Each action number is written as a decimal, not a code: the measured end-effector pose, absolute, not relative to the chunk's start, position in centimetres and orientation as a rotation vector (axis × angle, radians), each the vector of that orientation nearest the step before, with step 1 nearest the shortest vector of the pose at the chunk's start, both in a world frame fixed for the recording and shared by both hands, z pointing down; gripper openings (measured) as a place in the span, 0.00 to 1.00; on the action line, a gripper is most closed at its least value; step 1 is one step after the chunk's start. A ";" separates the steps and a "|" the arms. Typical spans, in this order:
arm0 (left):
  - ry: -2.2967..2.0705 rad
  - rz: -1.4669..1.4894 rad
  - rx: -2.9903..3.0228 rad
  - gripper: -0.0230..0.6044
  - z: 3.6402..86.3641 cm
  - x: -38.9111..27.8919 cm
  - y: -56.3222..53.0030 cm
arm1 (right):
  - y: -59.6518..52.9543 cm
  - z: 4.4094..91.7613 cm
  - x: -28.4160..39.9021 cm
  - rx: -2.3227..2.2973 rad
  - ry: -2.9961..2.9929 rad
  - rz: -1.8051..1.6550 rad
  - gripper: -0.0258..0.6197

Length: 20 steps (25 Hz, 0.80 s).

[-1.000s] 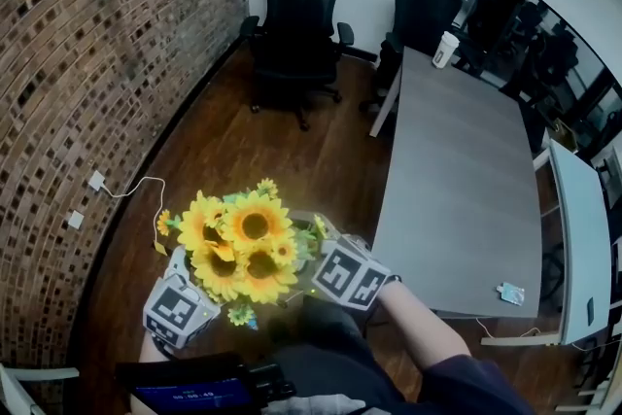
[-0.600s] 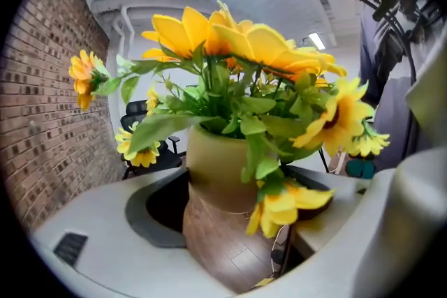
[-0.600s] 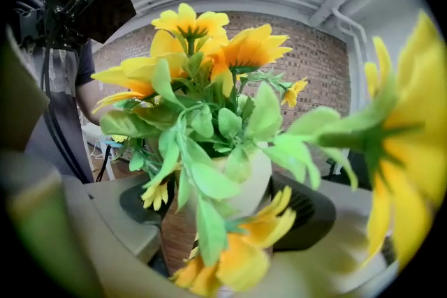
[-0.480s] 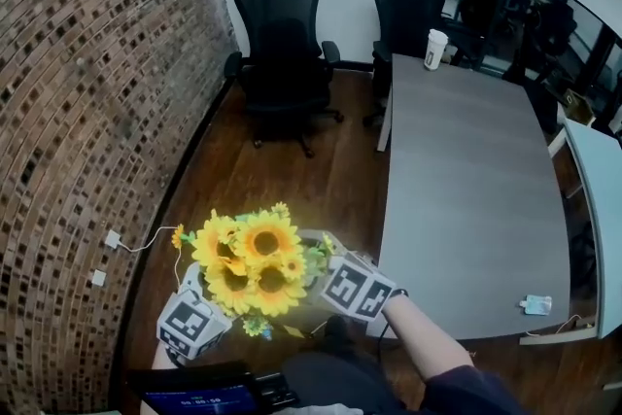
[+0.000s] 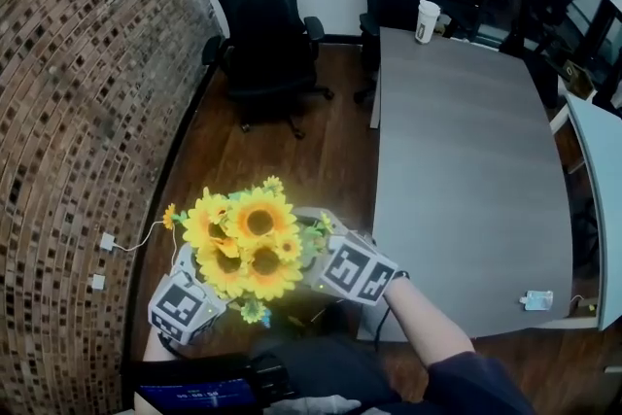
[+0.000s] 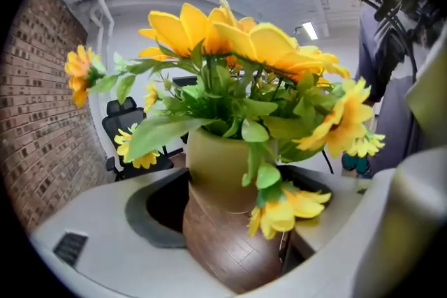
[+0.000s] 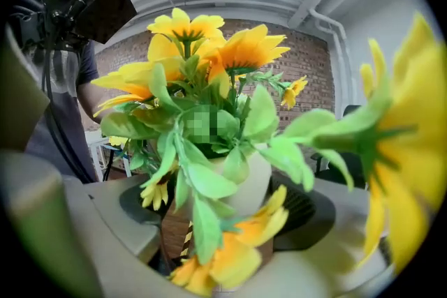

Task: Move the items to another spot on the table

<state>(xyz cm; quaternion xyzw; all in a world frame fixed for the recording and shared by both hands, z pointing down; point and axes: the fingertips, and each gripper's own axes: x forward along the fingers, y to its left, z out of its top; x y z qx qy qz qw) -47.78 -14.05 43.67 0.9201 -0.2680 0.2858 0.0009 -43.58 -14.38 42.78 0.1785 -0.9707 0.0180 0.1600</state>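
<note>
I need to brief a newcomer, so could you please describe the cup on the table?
Find the long grey table right of the brick wall. At its far end, towards the left corner by the black office chairs, stands a white takeaway cup. It is the only upright thing on the tabletop; the other item is a small flat packet at the near right edge.

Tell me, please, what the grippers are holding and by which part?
The left gripper and right gripper together clamp the pot of sunflowers by opposite sides of its pale body, below the leaves.
</note>
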 end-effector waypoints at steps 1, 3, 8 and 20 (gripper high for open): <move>-0.832 0.902 2.904 0.68 43.6 -47.6 -14.8 | -15.0 42.7 -43.4 0.526 -2.773 0.049 0.71; -0.808 0.907 2.920 0.68 43.7 -47.4 -16.0 | -16.2 42.8 -43.3 0.561 -2.764 0.044 0.71; -0.691 0.878 3.002 0.68 43.6 -47.1 -19.9 | -19.6 42.6 -42.9 0.673 -2.718 0.043 0.71; -0.415 0.733 3.157 0.68 42.2 -50.6 -28.7 | -27.7 41.2 -46.6 0.920 -2.621 0.068 0.71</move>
